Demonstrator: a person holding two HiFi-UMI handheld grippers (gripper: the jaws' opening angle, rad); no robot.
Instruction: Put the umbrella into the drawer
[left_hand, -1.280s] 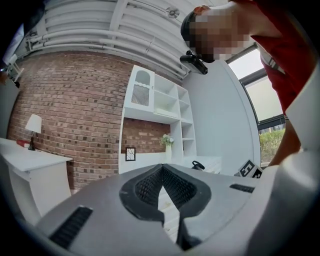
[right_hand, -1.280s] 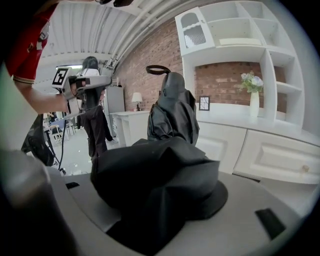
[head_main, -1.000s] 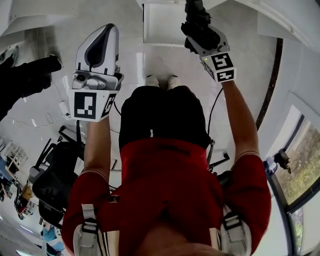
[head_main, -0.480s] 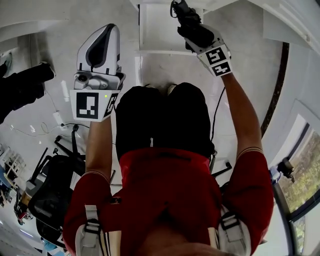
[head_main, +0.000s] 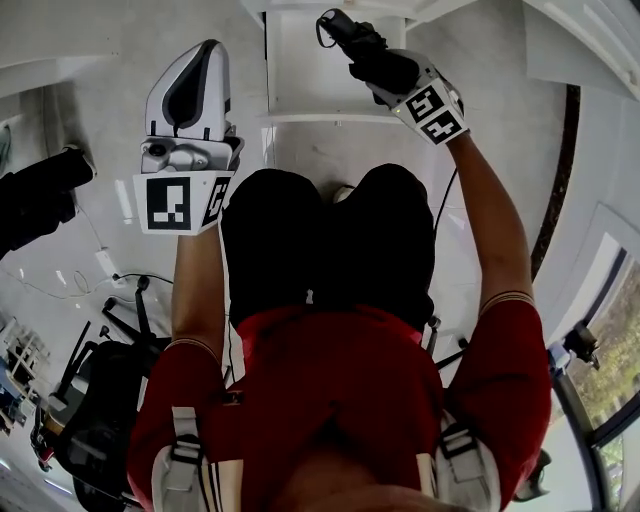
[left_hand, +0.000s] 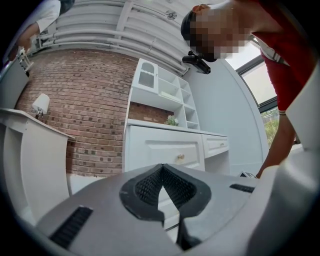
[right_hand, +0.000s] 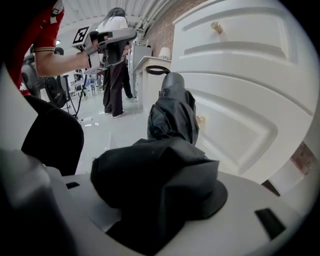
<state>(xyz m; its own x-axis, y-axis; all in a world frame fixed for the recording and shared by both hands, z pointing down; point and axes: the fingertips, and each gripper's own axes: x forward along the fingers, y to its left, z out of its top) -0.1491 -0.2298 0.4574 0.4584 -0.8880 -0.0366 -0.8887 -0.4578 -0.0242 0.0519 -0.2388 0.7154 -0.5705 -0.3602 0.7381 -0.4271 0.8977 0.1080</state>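
The folded black umbrella (head_main: 348, 38) sticks forward from my right gripper (head_main: 375, 62), which is shut on it, over the open white drawer (head_main: 300, 85) at the top of the head view. In the right gripper view the umbrella (right_hand: 172, 112) points at the white drawer fronts (right_hand: 240, 90), its wrist loop (right_hand: 157, 70) at the far end, and its fabric fills my right gripper (right_hand: 160, 185). My left gripper (head_main: 195, 60) is held up at the left, apart from the drawer. In its own view my left gripper (left_hand: 165, 200) is shut with nothing in it and faces a white cabinet (left_hand: 165, 147).
A black office chair (head_main: 90, 400) and cables (head_main: 110, 270) are on the floor at lower left. A dark object (head_main: 40, 195) lies at the left edge. A white shelf unit (left_hand: 165, 95) stands against a brick wall (left_hand: 85, 105). Another person (right_hand: 115, 75) stands behind.
My right gripper has carried the umbrella leftward and farther over the open drawer. The drawer and floor have shifted down in view. The left gripper has drifted slightly left.
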